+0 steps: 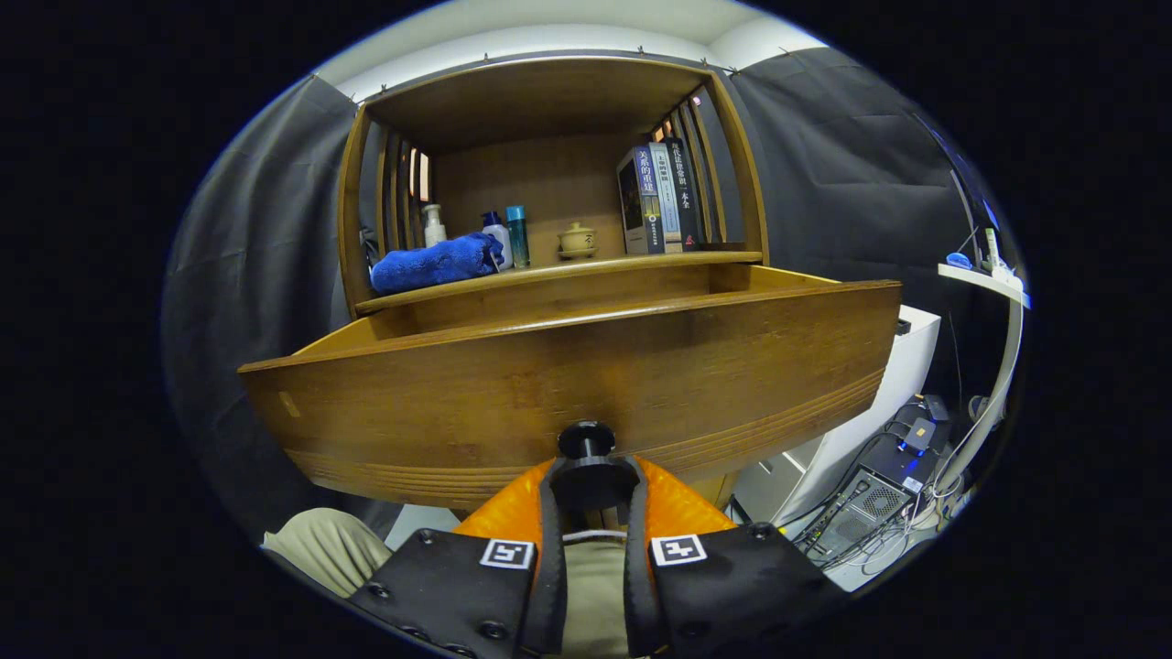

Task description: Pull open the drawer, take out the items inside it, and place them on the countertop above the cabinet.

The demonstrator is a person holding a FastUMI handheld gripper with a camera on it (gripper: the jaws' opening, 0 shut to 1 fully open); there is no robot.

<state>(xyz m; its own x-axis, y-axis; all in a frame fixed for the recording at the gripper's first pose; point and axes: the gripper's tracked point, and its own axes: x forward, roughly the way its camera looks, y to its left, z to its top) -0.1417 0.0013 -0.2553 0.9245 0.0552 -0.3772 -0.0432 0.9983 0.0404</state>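
The wooden drawer point(568, 366) stands pulled out of the cabinet, its wide front panel facing me. A round black knob point(587, 440) sticks out of the panel's lower middle. My gripper point(591, 485) is shut on that knob, one finger pressing each side of its disc. The drawer's inside is hidden behind the front panel. Above the drawer runs the countertop point(623, 266). On it lie a blue towel point(435, 262), bottles point(506, 236), a small lidded cup point(577, 240) and upright books point(657, 197).
A wooden hutch point(540, 101) with slatted sides encloses the countertop. A white cabinet point(879, 384) and a computer with cables point(870, 503) stand on the floor to the right. A person's trouser leg point(320, 549) shows left of the fingers.
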